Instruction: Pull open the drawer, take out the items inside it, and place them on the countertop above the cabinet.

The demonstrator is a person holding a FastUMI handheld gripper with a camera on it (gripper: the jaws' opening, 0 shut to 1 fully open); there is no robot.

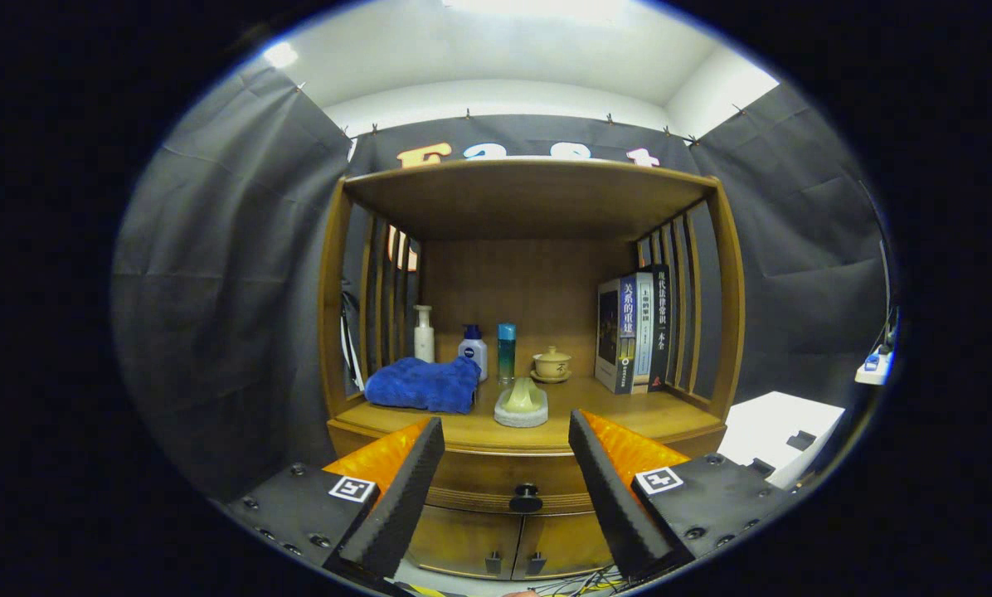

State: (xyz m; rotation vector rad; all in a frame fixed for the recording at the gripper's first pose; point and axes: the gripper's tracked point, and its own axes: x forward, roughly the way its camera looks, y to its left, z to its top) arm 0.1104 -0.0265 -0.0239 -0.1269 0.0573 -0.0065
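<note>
Between the spread fingers of the gripper [506, 464], which hold nothing, sits the dark knob [526, 497] of the closed drawer [496, 481], a little beyond the fingertips. Above it, the cabinet's worktop [629, 414] carries a blue towel [423, 385], a white pump bottle [424, 333], a lotion bottle [474, 348], a teal tube [506, 351], a lidded cup [551, 363], a pale dish [522, 405] and upright books [633, 332].
</note>
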